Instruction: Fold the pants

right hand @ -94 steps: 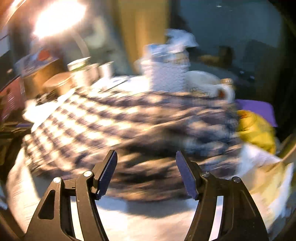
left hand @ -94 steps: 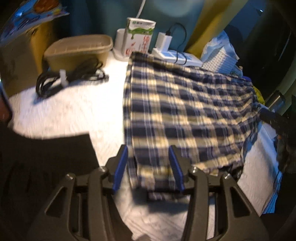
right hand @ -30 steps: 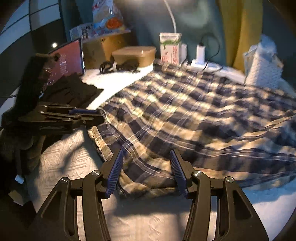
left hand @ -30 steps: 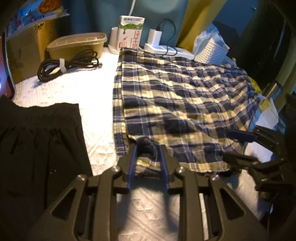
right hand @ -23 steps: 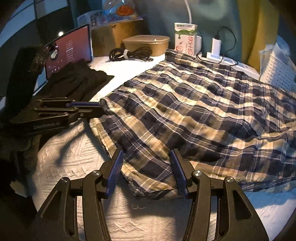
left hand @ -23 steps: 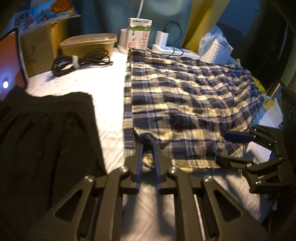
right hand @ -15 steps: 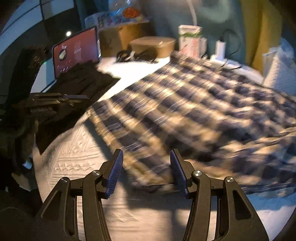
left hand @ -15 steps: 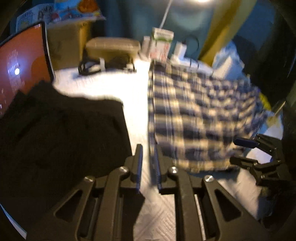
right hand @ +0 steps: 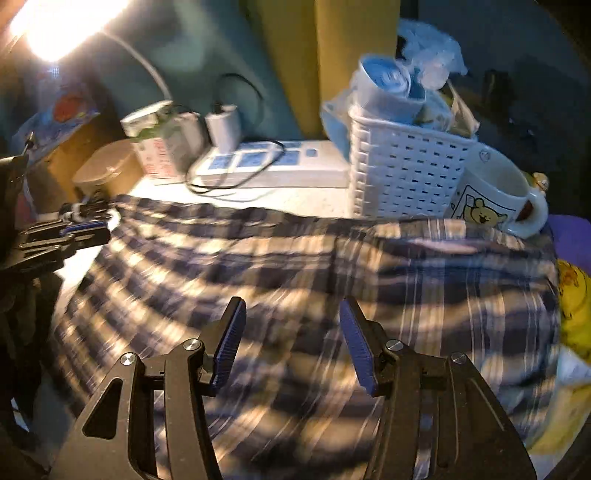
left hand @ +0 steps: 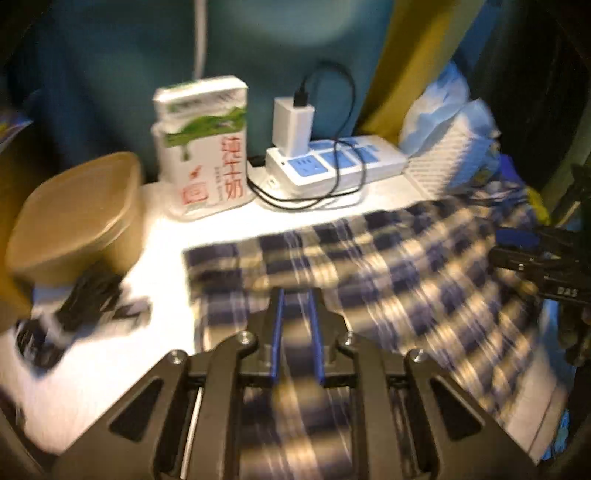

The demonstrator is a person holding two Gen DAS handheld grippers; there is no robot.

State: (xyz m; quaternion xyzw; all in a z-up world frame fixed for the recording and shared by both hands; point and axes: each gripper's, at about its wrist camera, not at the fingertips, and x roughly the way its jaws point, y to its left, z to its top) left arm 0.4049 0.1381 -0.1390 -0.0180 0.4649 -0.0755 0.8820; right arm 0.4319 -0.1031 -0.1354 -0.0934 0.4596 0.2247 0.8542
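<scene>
Two grippers hang over one pair of plaid pants [left hand: 406,280], which lie spread on a white textured surface [left hand: 162,236] under and ahead of both tools, blurred by motion in both views. The left gripper [left hand: 297,334] has its blue pads drawn to a narrow slot; plaid cloth shows through that slot and below it, but the blur hides whether the pads actually pinch the fabric. The pants run from under this gripper away to its right, their far edge lying just short of a white power strip [left hand: 332,162]. The right gripper [right hand: 291,341] stands with its jaws wide and nothing between the pads; the pants fill the space under and ahead of it, out to both sides. Only the left wrist view gives a clear look at the milk carton [left hand: 201,144] ahead and to the left, the brown lidded container [left hand: 74,218] and the coiled black cable [left hand: 85,302] at far left, and the other tool at the right edge. Only the right wrist view shows the white perforated basket [right hand: 402,177] ahead and to the right, the bear mug [right hand: 495,195] beside it touching the pants' edge, a yellow item [right hand: 572,306] at far right, and the lit lamp [right hand: 55,26] at upper left.
</scene>
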